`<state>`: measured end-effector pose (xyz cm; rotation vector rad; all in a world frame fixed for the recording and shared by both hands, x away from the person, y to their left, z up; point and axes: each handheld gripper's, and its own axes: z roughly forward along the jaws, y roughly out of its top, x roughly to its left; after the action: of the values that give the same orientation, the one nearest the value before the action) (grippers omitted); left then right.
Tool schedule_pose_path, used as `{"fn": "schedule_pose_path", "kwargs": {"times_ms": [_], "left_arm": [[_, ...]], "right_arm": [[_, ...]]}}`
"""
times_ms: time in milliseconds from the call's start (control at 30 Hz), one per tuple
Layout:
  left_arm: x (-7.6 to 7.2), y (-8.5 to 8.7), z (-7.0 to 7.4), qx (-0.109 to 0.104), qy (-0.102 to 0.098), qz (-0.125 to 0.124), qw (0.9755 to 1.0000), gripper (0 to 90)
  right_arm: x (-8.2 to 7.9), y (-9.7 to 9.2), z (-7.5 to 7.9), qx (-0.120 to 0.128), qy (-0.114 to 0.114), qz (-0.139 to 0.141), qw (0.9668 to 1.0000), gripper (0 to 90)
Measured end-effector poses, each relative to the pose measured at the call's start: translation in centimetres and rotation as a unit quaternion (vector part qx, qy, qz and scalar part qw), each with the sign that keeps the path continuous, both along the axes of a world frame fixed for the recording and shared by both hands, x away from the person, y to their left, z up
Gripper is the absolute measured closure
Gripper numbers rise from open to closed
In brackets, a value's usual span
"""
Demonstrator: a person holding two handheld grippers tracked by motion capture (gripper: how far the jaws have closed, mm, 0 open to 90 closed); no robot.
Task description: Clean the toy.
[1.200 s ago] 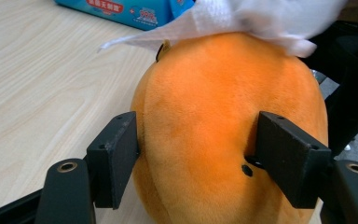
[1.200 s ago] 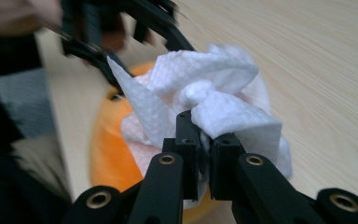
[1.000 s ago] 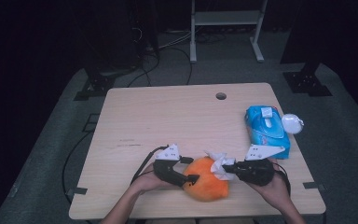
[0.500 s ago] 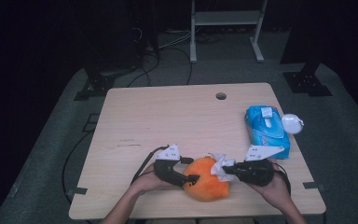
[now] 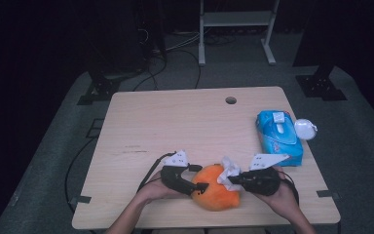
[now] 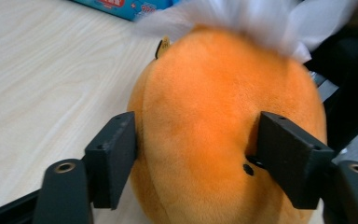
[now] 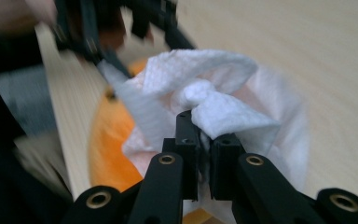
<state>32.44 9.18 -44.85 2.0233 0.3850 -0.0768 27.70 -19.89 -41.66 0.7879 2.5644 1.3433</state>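
Orange plush is sitting at the lower middle of the high view: a round orange plush toy is resting on the wooden table near its front edge, between the person's two hands. The left gripper is reaching in from the lower left, and its jaws are standing about half open on either side of the toy. In the left gripper view the toy is bulging up between the two black pads; the pad at the right of that frame is pressing a dent into the fabric, while the pad at the left is lying against the toy's side. These jaws have just been opening a little, with the toy between them.

The right gripper is coming in from the lower right, and its jaws are pinching nearly shut on a crumpled white tissue. In the high view the tissue is lying against the top right of the toy.

At the right of the high view, well apart from the hands, a blue tissue pack is lying on the table.
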Motion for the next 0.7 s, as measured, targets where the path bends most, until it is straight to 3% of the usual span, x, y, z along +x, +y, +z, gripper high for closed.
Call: {"fn": "schedule_pose_path", "kwargs": {"times_ms": [67, 100, 200, 300, 333, 400, 467, 533, 567, 633, 700], "left_arm": [[0.4, -0.1, 0.2, -0.008, 0.017, 0.004, 0.9998, 17.0], [0.6, 0.0, 0.2, -0.014, 0.027, 0.007, 0.9995, 12.5], [0.8, -0.3, 0.0, -0.014, 0.046, 0.011, 0.9988, 10.4], [0.8, -1.1, -1.2, -0.015, 0.092, 0.002, 0.9957, 11.8], [0.8, -1.2, -1.4, -0.021, 0.097, 0.002, 0.9951, 13.4], [0.8, -1.0, -1.2, -0.032, 0.093, 0.005, 0.9951, 25.9], [0.6, -0.9, -0.8, -0.040, 0.061, 0.005, 0.9974, 38.2], [0.2, -0.8, 0.1, -0.049, 0.000, 0.017, 0.9986, 44.7], [0.0, -0.8, 0.9, -0.054, -0.047, 0.025, 0.9971, 46.7], [-0.3, -0.8, 1.9, -0.051, -0.103, 0.035, 0.9927, 47.1], [-0.4, -1.0, 1.8, -0.040, -0.110, 0.027, 0.9927, 46.1]], "right_arm": [[0.0, 0.0, -0.5, -0.004, 0.013, 0.010, 0.9999, 84.0], [-0.1, 0.0, -0.4, -0.009, 0.008, 0.014, 0.9998, 84.0], [-0.3, 0.1, -0.3, -0.022, -0.003, 0.023, 0.9995, 84.1], [-0.2, 0.1, -0.4, -0.018, -0.002, 0.024, 0.9995, 83.9], [-0.2, 0.0, -0.4, -0.017, -0.001, 0.022, 0.9996, 83.7], [-0.1, -0.2, -0.4, -0.011, 0.003, 0.008, 0.9999, 83.6], [0.1, -0.6, -0.2, 0.003, 0.005, -0.003, 1.0000, 83.7], [0.2, -0.9, 0.2, 0.015, 0.002, -0.024, 0.9996, 83.7], [0.1, -0.9, 0.4, 0.016, -0.003, -0.032, 0.9993, 83.8], [0.1, -1.1, 1.0, 0.030, -0.017, -0.047, 0.9983, 84.0], [0.3, -1.1, 1.2, 0.039, -0.021, -0.055, 0.9975, 84.1]]}}
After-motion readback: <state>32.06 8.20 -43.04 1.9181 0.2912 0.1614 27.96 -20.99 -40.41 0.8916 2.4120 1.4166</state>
